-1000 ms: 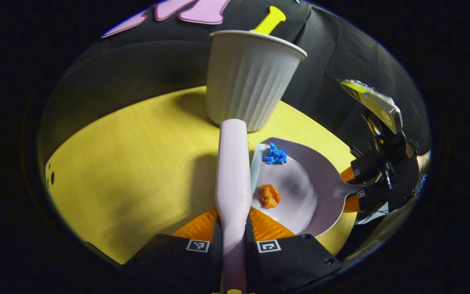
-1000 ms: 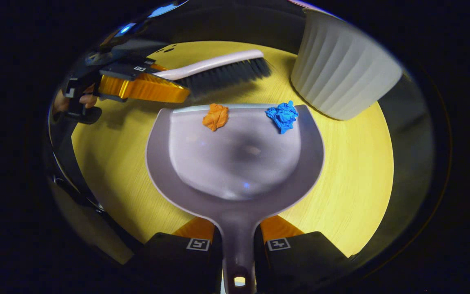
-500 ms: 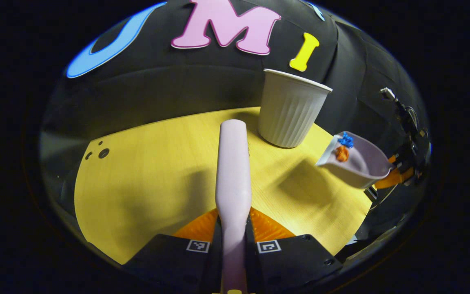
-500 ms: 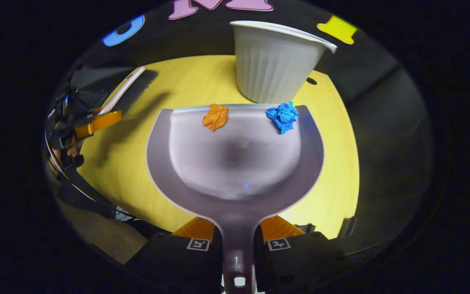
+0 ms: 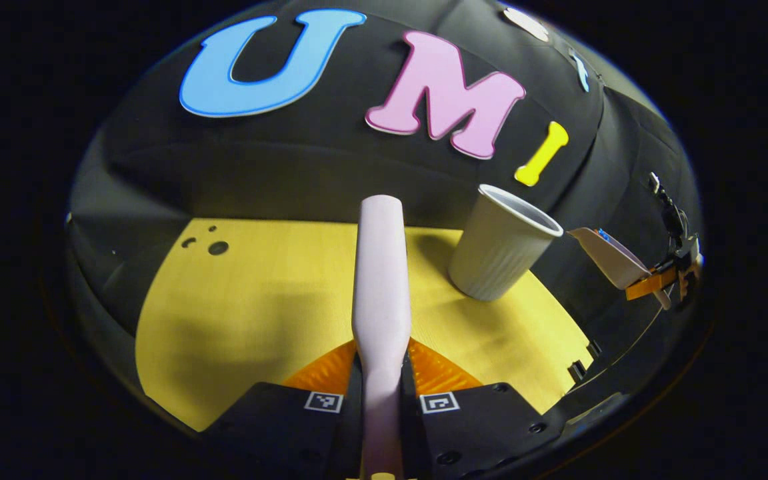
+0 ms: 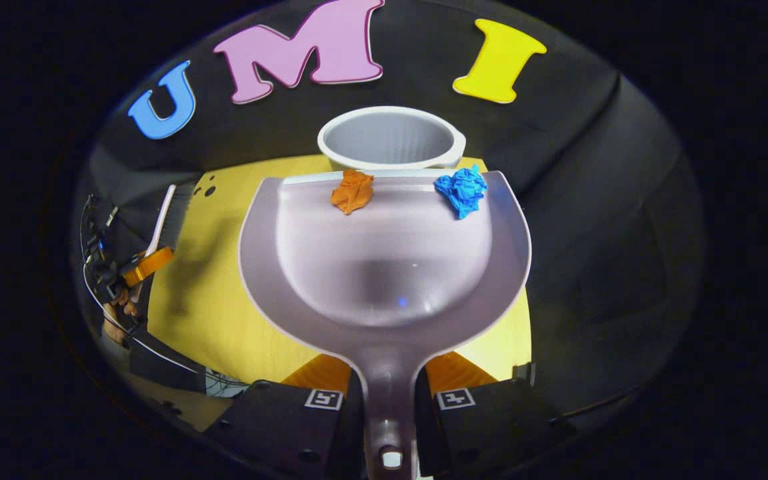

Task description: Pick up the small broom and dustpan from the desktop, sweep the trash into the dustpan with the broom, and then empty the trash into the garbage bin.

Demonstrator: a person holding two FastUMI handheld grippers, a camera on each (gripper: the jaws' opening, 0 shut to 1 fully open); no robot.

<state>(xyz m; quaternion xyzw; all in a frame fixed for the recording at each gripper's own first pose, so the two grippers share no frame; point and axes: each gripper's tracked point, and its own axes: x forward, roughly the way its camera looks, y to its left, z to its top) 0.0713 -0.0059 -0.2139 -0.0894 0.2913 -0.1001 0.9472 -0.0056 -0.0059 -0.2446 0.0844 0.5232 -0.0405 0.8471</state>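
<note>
Desktop (image 6: 224, 320) now well below; dustpan (image 6: 384, 267), clamped in right gripper (image 6: 387, 400), has risen to white bin (image 6: 391, 137) at 12 o'clock, orange wad (image 6: 353, 191) and blue wad (image 6: 462, 189) at lip, ready to tip; left gripper (image 5: 382, 400) pinches broom (image 5: 380, 280), pulled back

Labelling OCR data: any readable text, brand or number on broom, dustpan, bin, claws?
On the broom, dustpan and bin: no text, brand or number visible.
On the left claw and right claw: square black-and-white markers, patterns, not readable text.
</note>
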